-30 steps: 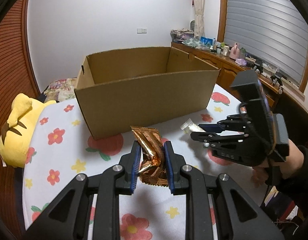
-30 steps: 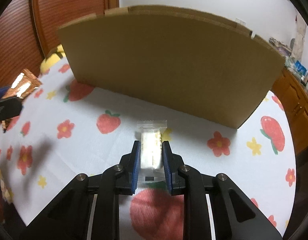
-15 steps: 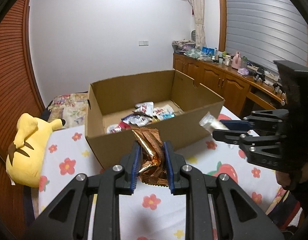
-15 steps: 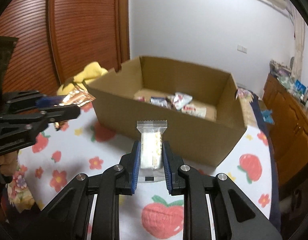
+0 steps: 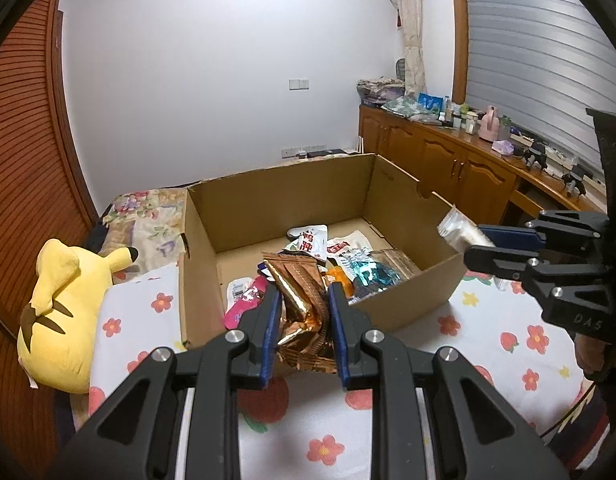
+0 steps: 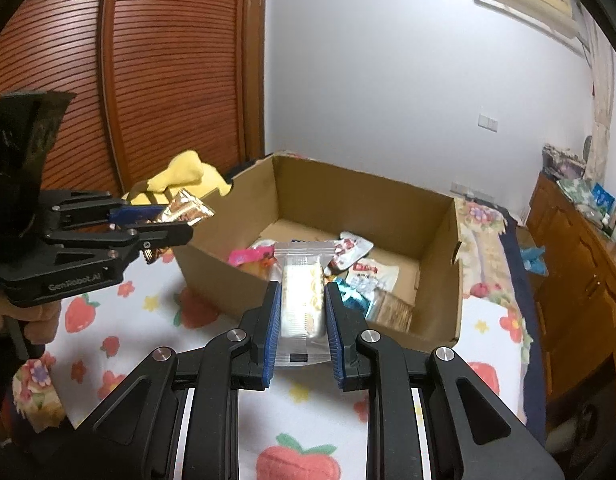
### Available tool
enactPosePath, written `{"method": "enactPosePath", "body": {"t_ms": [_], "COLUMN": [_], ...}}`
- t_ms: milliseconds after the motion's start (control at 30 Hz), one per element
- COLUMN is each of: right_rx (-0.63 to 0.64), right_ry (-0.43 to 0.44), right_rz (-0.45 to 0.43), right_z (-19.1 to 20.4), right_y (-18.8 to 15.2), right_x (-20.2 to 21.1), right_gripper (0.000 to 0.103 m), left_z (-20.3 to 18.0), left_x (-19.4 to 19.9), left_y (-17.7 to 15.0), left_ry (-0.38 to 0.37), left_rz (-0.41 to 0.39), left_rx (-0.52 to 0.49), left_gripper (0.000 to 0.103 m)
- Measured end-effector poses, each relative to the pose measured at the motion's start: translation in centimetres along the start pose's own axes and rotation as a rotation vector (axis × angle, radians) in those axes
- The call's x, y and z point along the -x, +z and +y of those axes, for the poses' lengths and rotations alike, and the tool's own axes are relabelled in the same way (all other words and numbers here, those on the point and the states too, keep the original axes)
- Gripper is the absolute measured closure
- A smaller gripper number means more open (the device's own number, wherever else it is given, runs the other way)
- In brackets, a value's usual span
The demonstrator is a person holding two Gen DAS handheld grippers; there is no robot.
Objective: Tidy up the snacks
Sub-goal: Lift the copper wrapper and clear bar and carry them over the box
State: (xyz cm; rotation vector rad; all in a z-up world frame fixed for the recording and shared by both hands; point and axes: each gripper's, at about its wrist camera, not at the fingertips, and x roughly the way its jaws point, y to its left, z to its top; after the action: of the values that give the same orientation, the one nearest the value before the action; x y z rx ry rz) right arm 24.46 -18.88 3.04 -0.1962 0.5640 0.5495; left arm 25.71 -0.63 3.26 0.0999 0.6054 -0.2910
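Several snack packets [image 5: 340,252] were already piled in the cardboard box [image 5: 404,300] at the bed's far edge. A copper wrapper [image 5: 302,304] was clamped in the left gripper [image 5: 302,320] and a clear cake pack [image 6: 302,300] in the right gripper [image 6: 302,320], both held at the box's near wall, not yet dropped in.

A crumpled copper-gold foil snack packet [image 5: 302,306] is held between the blue pads of the left claw [image 5: 301,320], raised at the near rim of an open cardboard box [image 5: 404,302]. A clear-wrapped pale yellow cake [image 6: 302,300] is gripped upright in the right claw [image 6: 301,320], just short of the same box. Several loose snack packets [image 5: 340,258], white, red, pink and teal, are heaped on the box floor.
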Motion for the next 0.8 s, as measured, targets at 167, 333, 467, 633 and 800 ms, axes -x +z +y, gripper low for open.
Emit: {"method": "enactPosePath", "body": {"t_ms": [167,333,467,633,800], "right_rx": [-0.007,-0.02,-0.02,-0.038,-0.05], "right_ry": [0.0,0.001,-0.009,-0.014,-0.03], "right_rz": [-0.003,0.002,0.01,0.02,0.047], "right_z": [-1.4,-2.7,-3.6,-4.6,-5.6], "right_y": [0.2,0.4,0.8,1.4,2.4], "right_x": [-0.8,-1.7,-2.6,-4.2,-6.5], "right_gripper": [0.083,0.083,0.083,0.083,0.083], "left_z": [0.0,-0.1,-0.3,-0.7,-0.5], "left_x": [-1.2,-2.9,-5.0,-7.1,-8.6], "left_y": [0.8,1.8,2.8,4.0,4.7], "left_ry": [0.013,0.006,-0.008,-0.017,-0.014], "left_rz": [0.012,0.027,0.057,0.077,0.091], "left_rx": [-0.009,-0.01,-0.013,-0.02,-0.013], "left_gripper": [0.081,0.081,0.081,0.081,0.078]}}
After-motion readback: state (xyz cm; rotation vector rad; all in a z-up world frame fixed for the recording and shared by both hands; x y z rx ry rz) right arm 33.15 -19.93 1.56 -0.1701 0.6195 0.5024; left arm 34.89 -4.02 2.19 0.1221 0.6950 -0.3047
